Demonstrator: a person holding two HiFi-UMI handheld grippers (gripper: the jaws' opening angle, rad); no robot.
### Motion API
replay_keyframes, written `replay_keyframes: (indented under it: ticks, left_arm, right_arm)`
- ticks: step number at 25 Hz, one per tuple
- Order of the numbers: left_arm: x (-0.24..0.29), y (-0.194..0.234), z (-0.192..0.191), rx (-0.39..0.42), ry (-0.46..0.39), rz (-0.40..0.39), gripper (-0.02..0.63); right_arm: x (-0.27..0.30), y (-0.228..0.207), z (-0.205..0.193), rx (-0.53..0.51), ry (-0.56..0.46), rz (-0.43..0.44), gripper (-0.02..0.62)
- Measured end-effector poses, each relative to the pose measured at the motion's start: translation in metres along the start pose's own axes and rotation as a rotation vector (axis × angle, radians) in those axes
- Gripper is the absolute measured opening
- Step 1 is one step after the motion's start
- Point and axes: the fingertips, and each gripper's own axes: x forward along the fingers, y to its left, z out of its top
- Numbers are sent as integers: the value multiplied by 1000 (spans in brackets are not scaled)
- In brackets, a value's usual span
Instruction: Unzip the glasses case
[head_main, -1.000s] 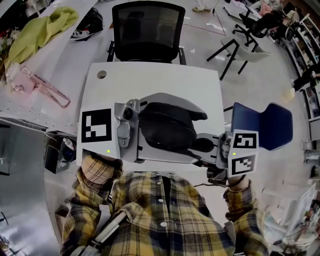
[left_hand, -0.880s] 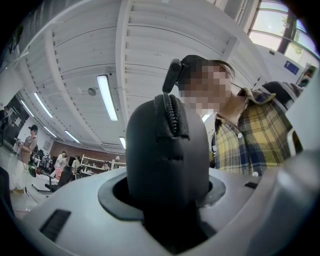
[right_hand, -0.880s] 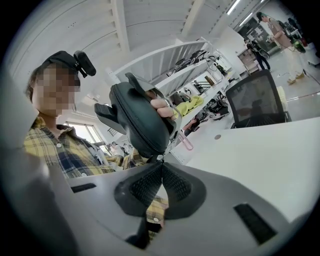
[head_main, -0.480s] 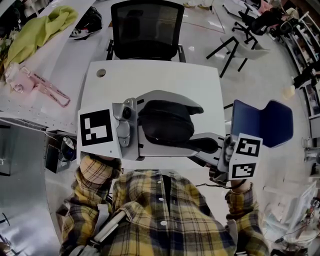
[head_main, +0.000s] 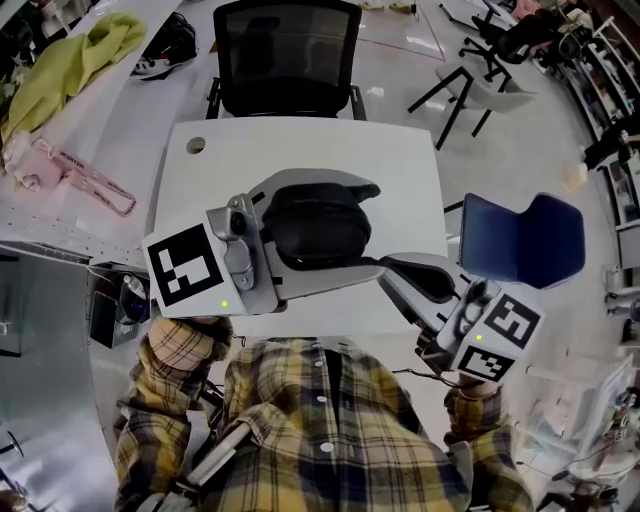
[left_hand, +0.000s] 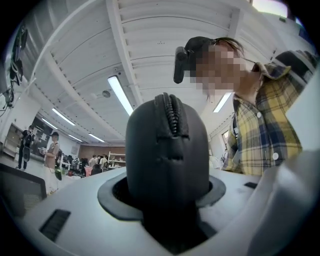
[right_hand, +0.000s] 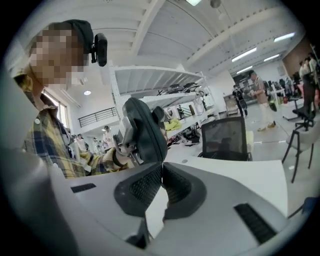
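The black glasses case (head_main: 315, 225) is held above the white table (head_main: 300, 150), and my left gripper (head_main: 375, 225) is shut on it, one jaw on each long side. In the left gripper view the case (left_hand: 167, 150) stands on end between the jaws, its zipper teeth (left_hand: 173, 115) running over the top. My right gripper (head_main: 385, 268) is shut, its tip just below and to the right of the case's right end. In the right gripper view the pads (right_hand: 150, 187) meet with nothing visible between them, and the case (right_hand: 147, 130) lies just beyond the tips.
A black mesh office chair (head_main: 288, 55) stands behind the table, and a blue chair (head_main: 525, 240) to its right. A cable hole (head_main: 196, 145) marks the table's far left corner. A yellow-green cloth (head_main: 60, 70) and a pink item (head_main: 70, 170) lie on the left bench.
My left gripper has tilted and carried the case slightly up and left. My right gripper has swung out to the lower right, so its tip has left the case's right end.
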Motion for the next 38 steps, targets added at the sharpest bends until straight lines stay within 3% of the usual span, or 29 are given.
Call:
replay_keyframes:
  ticks: [6, 11, 17, 23, 38]
  left_arm:
    - [-2, 6, -17, 33, 74, 114, 249]
    - [-1, 1, -30, 32, 106, 153, 249]
    - [-2, -1, -42, 19, 139, 221, 249]
    - [-15, 9, -51, -25, 143, 283, 249]
    - [-13, 15, -55, -55, 137, 281, 249]
  right_arm:
    - [-10, -14, 42, -65, -172, -192, -2]
    - [-6, -17, 54, -131, -195, -255, -2]
    - [-5, -20, 58, -120, -237, -290, -2]
    - [10, -24, 43, -107, -211, -319, -2]
    - [22, -31, 47, -132, -201, -327, -2]
